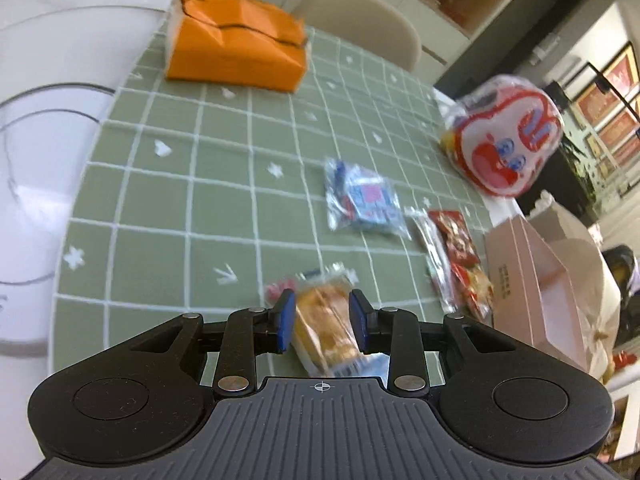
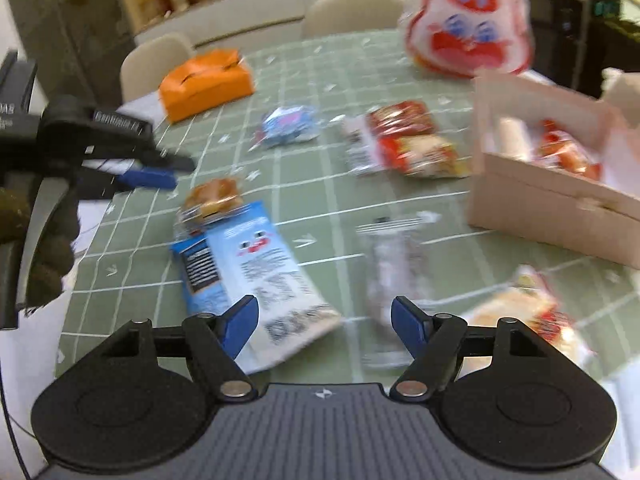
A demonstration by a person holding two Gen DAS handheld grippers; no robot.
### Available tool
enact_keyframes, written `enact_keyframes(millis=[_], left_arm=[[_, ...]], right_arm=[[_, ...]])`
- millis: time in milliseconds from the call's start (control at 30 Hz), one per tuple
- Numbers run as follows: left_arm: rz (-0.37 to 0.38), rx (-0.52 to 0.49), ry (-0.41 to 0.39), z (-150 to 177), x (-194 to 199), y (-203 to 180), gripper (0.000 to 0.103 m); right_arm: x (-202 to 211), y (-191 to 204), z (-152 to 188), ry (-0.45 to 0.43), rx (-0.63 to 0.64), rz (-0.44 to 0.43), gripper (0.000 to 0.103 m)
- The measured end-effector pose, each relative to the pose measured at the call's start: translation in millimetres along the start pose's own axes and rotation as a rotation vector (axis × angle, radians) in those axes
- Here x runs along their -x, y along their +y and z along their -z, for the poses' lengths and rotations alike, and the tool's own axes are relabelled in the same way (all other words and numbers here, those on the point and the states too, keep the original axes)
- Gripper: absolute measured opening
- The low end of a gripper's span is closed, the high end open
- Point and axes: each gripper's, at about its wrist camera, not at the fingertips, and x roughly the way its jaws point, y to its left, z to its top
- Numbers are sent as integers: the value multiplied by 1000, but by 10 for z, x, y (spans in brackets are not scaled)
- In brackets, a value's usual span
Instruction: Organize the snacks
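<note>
Left wrist view: my left gripper (image 1: pixel 322 322) has its blue pads clamped on a clear-wrapped pastry snack (image 1: pixel 326 328), one pad each side of it, pack poking out past the tips twd the far side. Below it the bench (image 1: pixel 168 208) w/ a green grid cloth. Further off, mid-cloth, a small blue-and-white snack pack (image 1: pixel 366 202) lies flat. Right of that, a red snack pack (image 1: pixel 458 240) next to a clear wrapper strip. Far left, an orange tissue pack (image 1: pixel 236 44). Far right, a big red-and-white bag w/ a cartoon face (image 1: pixel 506 138). Near right edge, a pink cardboard box (image 1: pixel 532 292), open.

Right wrist view: blurry. My right gripper (image 2: pixel 324 326) is spread apart, nothing pinched; no pad touches a pack. Between and just past the pads lie a light-blue snack pouch w/ a cartoon face (image 2: pixel 248 276) on the left and a clear narrow packet (image 2: pixel 394 276) on the right, both flat on the cloth. Near right, another orange-red pack (image 2: pixel 528 316). The pink box sits right, w/ red packs (image 2: pixel 568 154) inside. Mid-left, the left gripper (image 2: pixel 150 178) comes in from the left; the pastry snack (image 2: pixel 214 198) is at its tips, on the far end of the blue pouch. Can't tell the grip from this side. Orange tissue pack far left, cartoon bag far right.
</note>
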Motion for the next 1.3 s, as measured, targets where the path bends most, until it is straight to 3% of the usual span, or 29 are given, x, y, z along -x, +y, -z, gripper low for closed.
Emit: enact_keyframes(millis=[133,233,300,433,600,667,733,867,1033,1100,1167,1300], left_arm=[[-75,-98,7,19,-94,-177,34],[-126,-28,-18,27,-72,-172,33],[-154,-119,-59,127,28,-199,34],[-181,-12,28,181,117,68,33],[-130,43,98,265,269,146,33],[-110,35,139,321,256,113,33],[-79,42,163,390,254,98,33],[-66,36,153,438,231,106,33],[-60,25,113,463,279,184,33],[-61,19,106,467,316,215,33],[-81,-11,97,482,372,233,33],[-126,-99,108,551,445,225,34]], right_arm=[[87,-168,104,-28,-94,90,75],[1,-220,-28,-17,-88,192,74],[97,-271,-22,-84,-104,234,75],[95,-449,59,-83,-140,259,76],[-25,-406,-11,-88,-136,196,73],[-124,-301,-56,-86,-102,172,56],[-240,-146,-78,-67,-41,147,45],[-331,204,12,-45,61,136,45],[-198,451,21,-8,115,-57,45],[-189,477,-92,-26,114,-72,50],[-245,515,-267,-41,108,-93,68],[-553,667,-655,-11,114,-188,71]])
